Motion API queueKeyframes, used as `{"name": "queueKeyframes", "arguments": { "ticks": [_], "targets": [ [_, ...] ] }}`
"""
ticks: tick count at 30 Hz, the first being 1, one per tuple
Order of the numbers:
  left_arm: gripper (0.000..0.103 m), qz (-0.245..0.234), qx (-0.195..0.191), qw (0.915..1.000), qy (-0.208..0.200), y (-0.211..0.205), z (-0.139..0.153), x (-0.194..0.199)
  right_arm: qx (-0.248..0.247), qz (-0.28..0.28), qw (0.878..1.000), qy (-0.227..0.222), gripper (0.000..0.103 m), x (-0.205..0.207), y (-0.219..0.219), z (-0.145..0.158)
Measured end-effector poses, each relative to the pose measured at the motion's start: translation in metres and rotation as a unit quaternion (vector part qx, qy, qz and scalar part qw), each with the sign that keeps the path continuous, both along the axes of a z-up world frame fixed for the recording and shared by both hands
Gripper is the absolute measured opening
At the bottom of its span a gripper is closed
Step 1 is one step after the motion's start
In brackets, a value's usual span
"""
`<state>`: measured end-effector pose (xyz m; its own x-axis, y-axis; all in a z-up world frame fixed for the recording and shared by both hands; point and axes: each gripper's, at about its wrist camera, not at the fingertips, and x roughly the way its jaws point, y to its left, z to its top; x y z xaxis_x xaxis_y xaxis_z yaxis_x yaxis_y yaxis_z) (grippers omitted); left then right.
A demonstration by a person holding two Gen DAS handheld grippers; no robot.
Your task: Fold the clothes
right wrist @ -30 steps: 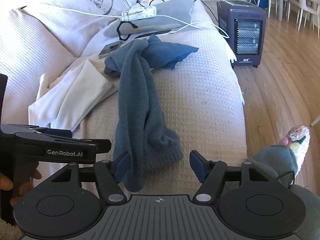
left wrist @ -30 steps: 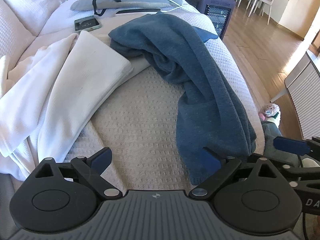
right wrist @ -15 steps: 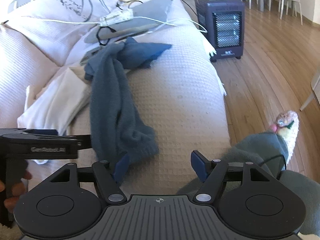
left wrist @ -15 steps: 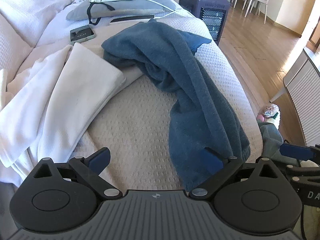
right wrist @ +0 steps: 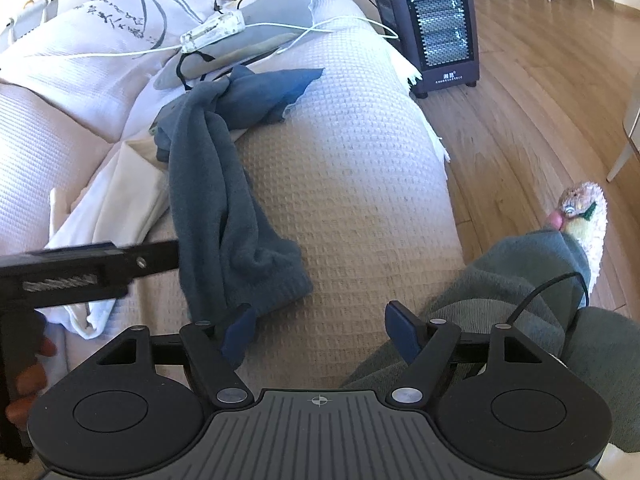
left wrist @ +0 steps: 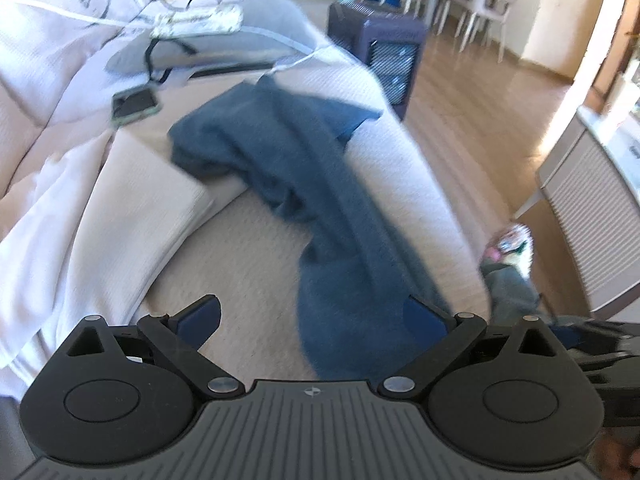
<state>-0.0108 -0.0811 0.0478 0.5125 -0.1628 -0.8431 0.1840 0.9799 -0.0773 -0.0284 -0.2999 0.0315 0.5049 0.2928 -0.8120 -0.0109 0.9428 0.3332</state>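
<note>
Jaws of the right gripper point(right wrist: 318, 332) are opening, nothing gripped; left gripper point(left wrist: 316, 316) jaws released. Blue garment point(right wrist: 224, 216) lies rumpled on the bed point(right wrist: 352, 184), its end just ahead of both.

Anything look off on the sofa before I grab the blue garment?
Yes: a phone and a power strip with trailing white cables lie beside the crumpled blue garment's far end, so pulling might snag them.

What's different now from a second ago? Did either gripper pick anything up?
Nothing was picked up. The right gripper has its jaws opening, wider than a second ago, with only couch cover between them. The left gripper stays open. The rumpled blue knit garment and folded cream cloth lie as before.
</note>
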Motion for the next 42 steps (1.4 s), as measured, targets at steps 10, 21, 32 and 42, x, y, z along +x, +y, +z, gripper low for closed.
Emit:
{"name": "queueKeyframes", "arguments": {
  "ticks": [10, 21, 32, 42],
  "targets": [
    [0.025, -0.02, -0.002, 0.9994, 0.027, -0.017, -0.025, 0.012, 0.0, 0.002, 1.0, 0.008, 0.074, 0.001, 0.001, -0.002],
    [0.013, 0.021, 0.003, 0.9994, 0.026, 0.018, -0.033, 0.009, -0.032, 0.059, 0.998, -0.005, 0.074, 0.008, 0.024, 0.003],
    [0.019, 0.032, 0.004, 0.9987, 0.041, 0.023, -0.042, 0.013, -0.065, 0.188, 0.98, -0.024, 0.052, 0.024, 0.079, 0.0],
    [0.028, 0.0, -0.004, 0.9984, 0.056, 0.019, -0.058, 0.014, -0.044, 0.148, 0.988, -0.008, 0.01, 0.03, 0.065, -0.007]
  ]
}}
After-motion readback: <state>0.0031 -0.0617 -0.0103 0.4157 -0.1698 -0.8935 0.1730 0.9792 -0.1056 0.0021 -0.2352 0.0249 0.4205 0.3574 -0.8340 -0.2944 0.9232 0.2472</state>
